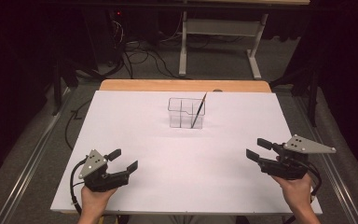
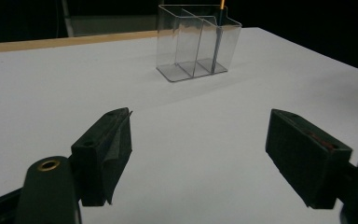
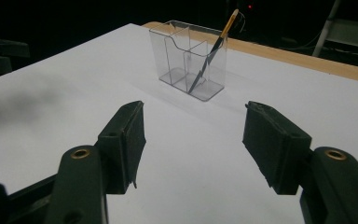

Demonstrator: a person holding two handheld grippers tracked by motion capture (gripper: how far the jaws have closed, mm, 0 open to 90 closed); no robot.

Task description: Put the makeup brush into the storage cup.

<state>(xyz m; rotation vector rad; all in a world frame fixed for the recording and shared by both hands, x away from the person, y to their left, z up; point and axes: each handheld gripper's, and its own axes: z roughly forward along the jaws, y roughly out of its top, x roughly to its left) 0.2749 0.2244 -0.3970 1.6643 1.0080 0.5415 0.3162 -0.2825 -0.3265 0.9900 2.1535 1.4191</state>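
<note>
— Looking from the left side first, what do you see?

— At the near left of the table (image 1: 121, 121), which is covered with a white sheet, a hand holds the left gripper (image 1: 123, 160). Its jaws stand apart and nothing is between them. In the left gripper view the same left gripper (image 2: 198, 154) shows two black jaws wide from each other, with only the white surface under them.

— And in the middle?

— Toward the far side, a little right of the centre, stands a clear organizer (image 1: 186, 112) with several compartments. It is upright on the white sheet, well apart from both grippers. A thin brush (image 1: 198, 110) with a dark handle and an orange tip leans inside it, in the right compartment as the high view shows it. The top of the brush tilts to the right and rises above the rim. In the right gripper view the clear organizer (image 3: 182, 58) and the brush (image 3: 214, 49) are far ahead of the jaws.

— What is on the right?

— At the near right, another hand holds the right gripper (image 1: 257, 149), which points to the left, toward the centre of the table. Its jaws are also apart and they hold nothing. A grey three-cornered plate sits on top of it.
</note>
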